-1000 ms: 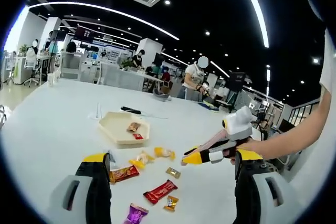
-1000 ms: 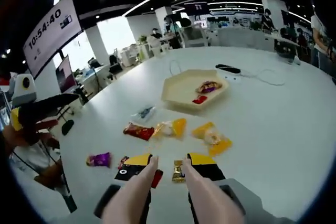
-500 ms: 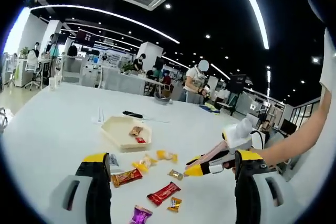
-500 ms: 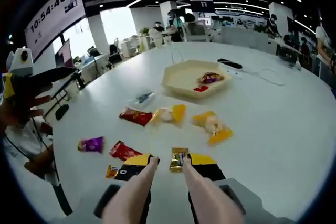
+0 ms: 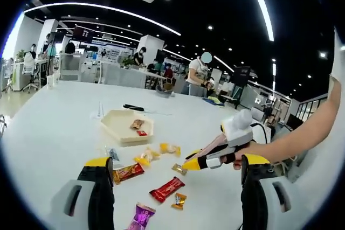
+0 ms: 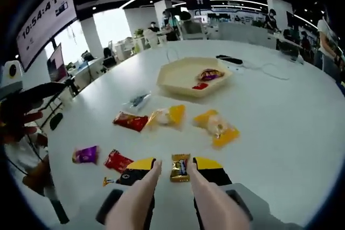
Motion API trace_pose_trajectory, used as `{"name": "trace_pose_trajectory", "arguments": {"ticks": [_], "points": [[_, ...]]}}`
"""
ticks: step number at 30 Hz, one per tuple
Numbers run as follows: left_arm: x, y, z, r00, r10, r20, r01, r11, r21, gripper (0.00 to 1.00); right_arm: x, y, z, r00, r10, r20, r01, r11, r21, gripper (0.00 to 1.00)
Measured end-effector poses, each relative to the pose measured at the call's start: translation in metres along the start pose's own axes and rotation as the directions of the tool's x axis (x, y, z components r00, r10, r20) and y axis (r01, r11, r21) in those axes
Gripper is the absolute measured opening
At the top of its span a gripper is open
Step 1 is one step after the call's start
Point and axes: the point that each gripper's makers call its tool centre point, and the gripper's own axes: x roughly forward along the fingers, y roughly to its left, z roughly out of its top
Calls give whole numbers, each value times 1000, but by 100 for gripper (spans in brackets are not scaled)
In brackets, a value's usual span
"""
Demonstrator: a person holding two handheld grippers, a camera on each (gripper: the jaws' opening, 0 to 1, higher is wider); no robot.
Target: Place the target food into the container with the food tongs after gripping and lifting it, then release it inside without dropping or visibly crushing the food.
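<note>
Gold foil-wrapped candy (image 6: 180, 167) lies on the white round desk (image 6: 280, 127), between the tips of the pink food tongs (image 6: 167, 197) carried by the right gripper (image 6: 175, 169). Tong arms sit narrow, one each side of the candy; cannot tell if they touch it. Candy is flat on the desk, not lifted. The gripper's own black jaws with yellow tips stand close together, pressed on the tongs.

Cream hexagonal tray (image 6: 178, 76) sits farther off, well apart from the gold candy, with a purple-and-gold wrapped sweet (image 6: 207, 74) and a small red sweet (image 6: 199, 85) inside. Scattered between: red wrapped bar (image 6: 129, 121), two yellow-and-white packets (image 6: 166, 116) (image 6: 217, 127), purple wrapper (image 6: 86, 154), second red wrapper (image 6: 117, 161).

Left gripper view: left gripper (image 5: 172, 172) jaws wide apart, holding nothing, above the desk (image 5: 48, 122). The right gripper (image 5: 215, 152) comes in from the right, in a hand (image 5: 253, 152), tong tips down at the gold candy (image 5: 179, 169). Tray (image 5: 129, 129) beyond; long red wrapper (image 5: 167, 188), small orange candy (image 5: 178, 200) and purple wrapper (image 5: 139, 214) lie near.
</note>
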Motion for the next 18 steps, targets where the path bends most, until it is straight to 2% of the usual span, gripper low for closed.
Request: {"name": "trace_pose_trajectory", "arguments": {"ticks": [6,9,10,12,14,16,18], "points": [[-5,-1,5,1000,-4,3,4,1000,17,99,8,3,-5,1000,-2,-29,2,1000,16,27],[-6,4,-1,1000,1,-7,-1,1000,-9,99,16,6,-11,997,2,-72,-1,1000,9,26],[-5,8,-3,1000,0,-13,0,1000,-10,99,15,2,0,1000,-16,-16,16,999,-34,27],[-2,11,-7,999,-6,-40,6,1000,0,99,14,6,-4,999,-9,-51,9,1000,-3,26],[-1,12,-4,999,-8,-35,8,1000,2,99,17,3,-2,998,-12,-64,12,1000,-6,24],[1,12,1,1000,-14,-24,14,1000,-1,99,17,2,-5,996,-16,-85,12,999,-43,23],[5,11,4,1000,-18,-20,19,1000,1,99,15,3,-7,997,-14,-81,9,998,-57,22]]}}
